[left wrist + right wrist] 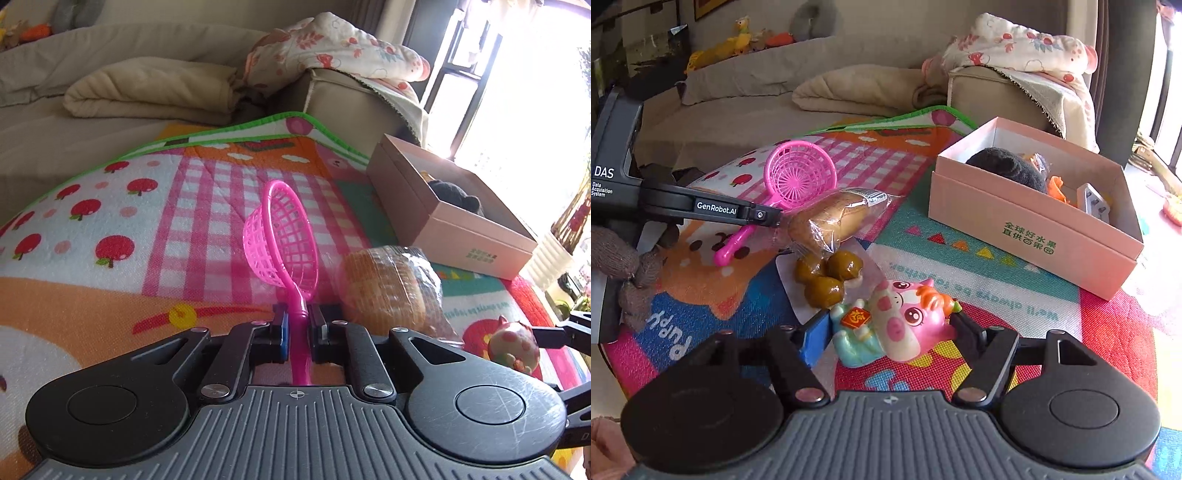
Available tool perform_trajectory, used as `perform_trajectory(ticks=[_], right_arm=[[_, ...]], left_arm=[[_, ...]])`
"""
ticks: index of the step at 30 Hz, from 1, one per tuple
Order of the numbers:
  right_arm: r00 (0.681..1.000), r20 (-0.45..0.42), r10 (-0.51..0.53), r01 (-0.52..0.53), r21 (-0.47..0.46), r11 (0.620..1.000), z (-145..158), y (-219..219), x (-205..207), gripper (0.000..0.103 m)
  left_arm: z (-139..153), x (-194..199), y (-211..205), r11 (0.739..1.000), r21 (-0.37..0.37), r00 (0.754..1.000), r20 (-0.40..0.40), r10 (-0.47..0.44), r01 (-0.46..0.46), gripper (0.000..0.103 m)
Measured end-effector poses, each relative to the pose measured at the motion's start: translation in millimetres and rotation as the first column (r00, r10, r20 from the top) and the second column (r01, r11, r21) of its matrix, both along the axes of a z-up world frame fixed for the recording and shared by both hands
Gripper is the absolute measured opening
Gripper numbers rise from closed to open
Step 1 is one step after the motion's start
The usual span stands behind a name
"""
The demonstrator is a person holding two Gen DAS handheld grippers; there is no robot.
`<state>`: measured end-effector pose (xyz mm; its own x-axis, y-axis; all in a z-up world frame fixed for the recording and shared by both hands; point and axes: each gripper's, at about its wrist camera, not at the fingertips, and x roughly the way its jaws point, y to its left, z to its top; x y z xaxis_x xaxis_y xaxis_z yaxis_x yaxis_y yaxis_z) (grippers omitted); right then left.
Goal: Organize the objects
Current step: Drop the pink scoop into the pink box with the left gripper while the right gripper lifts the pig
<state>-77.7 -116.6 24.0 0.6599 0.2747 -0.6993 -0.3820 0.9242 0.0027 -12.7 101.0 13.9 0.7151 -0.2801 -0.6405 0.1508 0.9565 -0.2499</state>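
My left gripper is shut on the handle of a pink toy strainer, its basket sticking up over the play mat; the strainer also shows in the right wrist view. My right gripper is closed around a pink pig figurine lying on the mat; the pig also shows in the left wrist view. A wrapped bread roll lies by the left gripper. A bag of brown balls lies beside the pig. An open pink box holds a black plush and other items.
The colourful play mat covers the surface. A beige sofa with folded blankets stands behind. The box sits at the mat's right side. A bright window is far right.
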Motion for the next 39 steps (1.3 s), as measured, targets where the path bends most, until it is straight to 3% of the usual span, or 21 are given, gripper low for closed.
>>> perform_trajectory(ticks=[4, 9, 13, 17, 20, 22, 27, 29, 31, 35, 36, 39], right_arm=[[0.999, 0.034, -0.025, 0.024, 0.007, 1.000, 10, -17, -16, 0.068], [0.992, 0.105, -0.076, 0.072, 0.039, 0.997, 22, -46, -32, 0.068], [0.983, 0.117, -0.138, 0.130, 0.079, 0.988, 23, -68, -36, 0.068], [0.975, 0.117, -0.187, 0.174, 0.114, 0.978, 21, -91, -41, 0.068], [0.969, 0.104, -0.225, 0.210, 0.133, 0.968, 17, -103, -40, 0.068], [0.965, 0.091, -0.246, 0.231, 0.148, 0.962, 14, -108, -38, 0.068], [0.960, 0.080, -0.267, 0.252, 0.156, 0.955, 8, -118, -41, 0.068], [0.958, 0.071, -0.278, 0.264, 0.158, 0.951, 6, -123, -39, 0.068], [0.955, 0.054, -0.293, 0.281, 0.161, 0.946, 2, -127, -35, 0.068], [0.951, 0.024, -0.308, 0.301, 0.164, 0.940, -4, -132, -28, 0.068], [0.951, 0.020, -0.308, 0.301, 0.161, 0.940, -4, -133, -27, 0.068], [0.953, 0.017, -0.304, 0.298, 0.152, 0.942, -4, -132, -23, 0.068]], left_arm=[[20, -22, -1, 1.000, -0.025, 0.999, 0.045, -0.001, 0.002, 0.010], [78, -31, -17, 0.999, -0.032, 0.983, 0.181, -0.037, 0.043, 0.010], [111, -17, -47, 0.995, -0.023, 0.966, 0.242, -0.089, 0.098, 0.010], [130, 7, -84, 0.978, -0.092, 0.957, 0.238, -0.163, 0.190, 0.010], [140, 31, -125, 0.965, -0.085, 0.939, 0.267, -0.218, 0.249, 0.010], [139, 51, -150, 0.959, -0.088, 0.932, 0.273, -0.237, 0.270, 0.010], [115, 111, -203, 0.924, -0.144, 0.926, 0.193, -0.325, 0.354, 0.011], [102, 138, -217, 0.929, -0.155, 0.938, 0.146, -0.314, 0.336, 0.011], [87, 163, -229, 0.942, -0.100, 0.946, 0.093, -0.310, 0.319, 0.014], [64, 184, -245, 0.949, 0.105, 0.948, 0.085, -0.308, 0.299, 0.021], [61, 186, -245, 0.948, 0.127, 0.949, 0.084, -0.304, 0.293, 0.023], [57, 190, -230, 0.958, 0.056, 0.956, 0.067, -0.284, 0.281, 0.022]])
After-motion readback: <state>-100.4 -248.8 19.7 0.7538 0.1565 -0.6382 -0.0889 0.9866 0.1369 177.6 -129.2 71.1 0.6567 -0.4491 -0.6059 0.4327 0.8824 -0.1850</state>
